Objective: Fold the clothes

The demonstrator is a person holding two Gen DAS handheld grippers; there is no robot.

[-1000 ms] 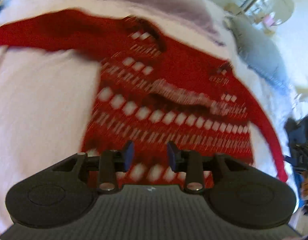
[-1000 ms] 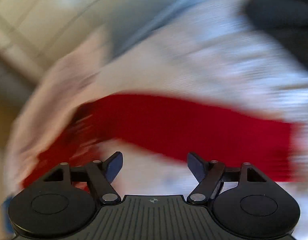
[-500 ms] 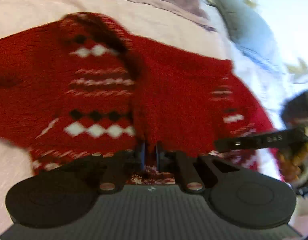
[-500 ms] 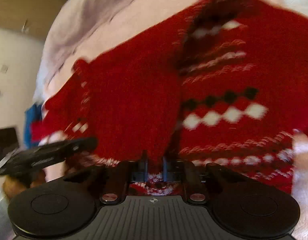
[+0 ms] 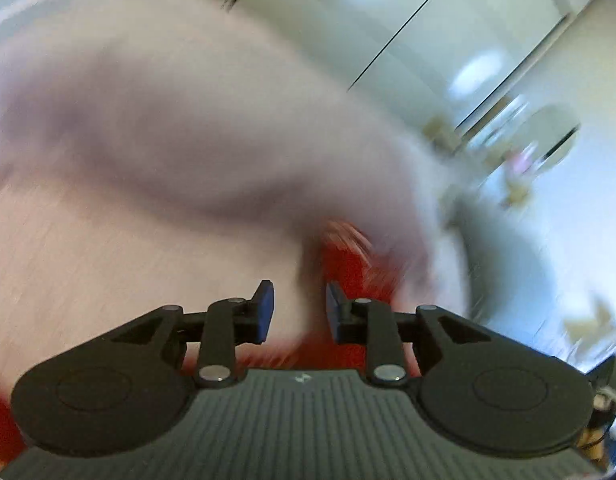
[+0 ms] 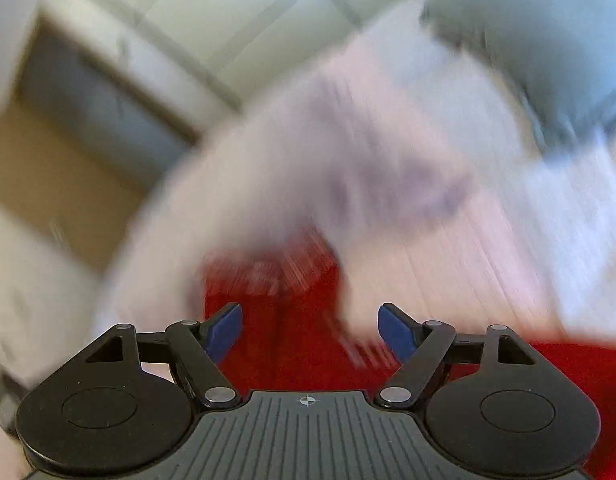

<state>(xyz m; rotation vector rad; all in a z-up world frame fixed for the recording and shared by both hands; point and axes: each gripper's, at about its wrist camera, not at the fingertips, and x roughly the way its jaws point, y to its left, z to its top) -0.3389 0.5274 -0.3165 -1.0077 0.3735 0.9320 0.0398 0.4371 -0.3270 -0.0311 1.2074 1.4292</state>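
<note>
While opening, 2 tools, left tool (image 5: 296,308), right tool (image 6: 310,328), 1 red sweater (image 6: 308,344)

On my left gripper (image 5: 296,307) I see a black body with two round housings, a ribbed grey plate between them bearing a small white mark, silver screws at the link pivots, and dark blue pads (image 5: 265,309) on the fingertips. My right gripper (image 6: 310,330) is built the same: black linkage arms with triangular cut-outs, silver pivot screws, a ribbed grey plate with a small crosshair mark, and brighter blue pads (image 6: 396,332).
</note>
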